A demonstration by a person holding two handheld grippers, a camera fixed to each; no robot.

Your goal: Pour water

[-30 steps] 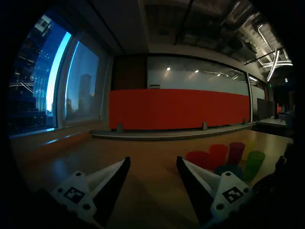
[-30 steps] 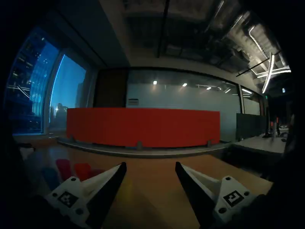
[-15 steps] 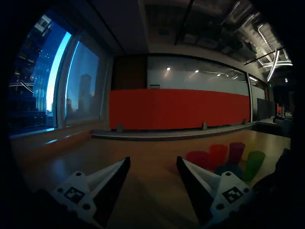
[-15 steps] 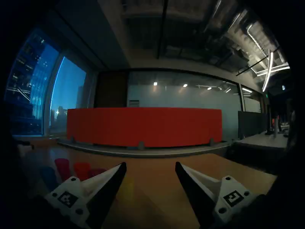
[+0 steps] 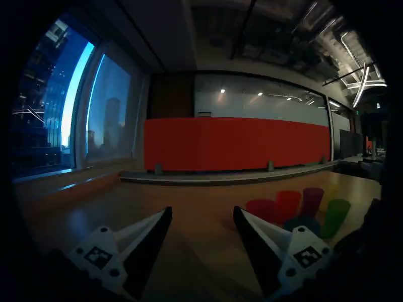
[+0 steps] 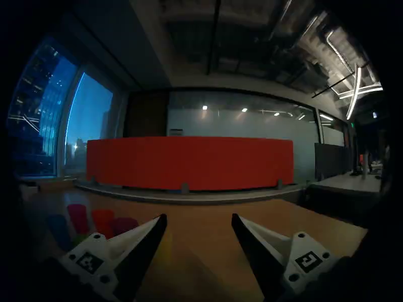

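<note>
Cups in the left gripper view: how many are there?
5, clustered at right: low red cup leftmost, taller red cup, magenta cup, green cup rightmost, blue cup nearest. Others may be hidden.

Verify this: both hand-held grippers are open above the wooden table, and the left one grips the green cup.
Not right. The left hand-held gripper grips nothing: the left gripper view shows it open and empty, with the green cup standing on the wooden table off to the right among the other cups. The rest holds: the right hand-held gripper is open too.
</note>
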